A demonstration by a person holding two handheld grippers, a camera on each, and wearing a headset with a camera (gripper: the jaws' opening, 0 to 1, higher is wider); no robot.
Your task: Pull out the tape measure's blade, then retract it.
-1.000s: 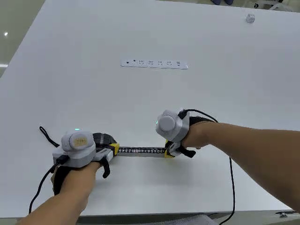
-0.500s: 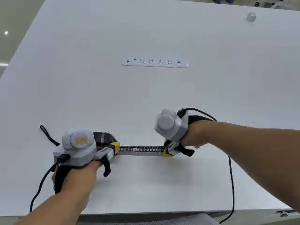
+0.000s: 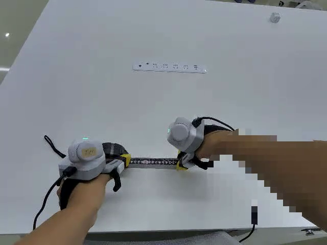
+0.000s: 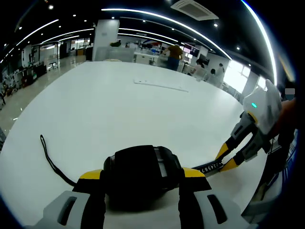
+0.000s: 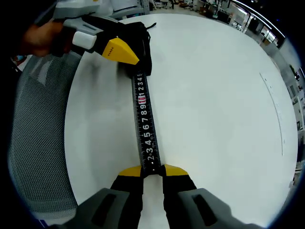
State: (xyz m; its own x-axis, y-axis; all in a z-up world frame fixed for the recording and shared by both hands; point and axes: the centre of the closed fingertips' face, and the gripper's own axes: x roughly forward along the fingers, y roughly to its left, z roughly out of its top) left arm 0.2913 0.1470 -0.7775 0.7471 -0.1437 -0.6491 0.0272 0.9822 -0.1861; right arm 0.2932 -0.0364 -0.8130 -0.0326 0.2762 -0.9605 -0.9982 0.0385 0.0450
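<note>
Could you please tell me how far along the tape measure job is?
Done: the blade is partly out, numbered markings showing across the table. In hand: the left gripper clamps the black case while the right gripper pinches the blade's tip. Remaining: letting the blade retract into the case.

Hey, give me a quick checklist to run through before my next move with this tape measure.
1. Left gripper shut on the tape measure case: ok.
2. Right gripper shut on the end of the blade: ok.
3. Blade straight and untwisted between the grippers: ok.
4. Power strip well apart from the blade: ok.
5. Blade lock released: cannot tell.
</note>
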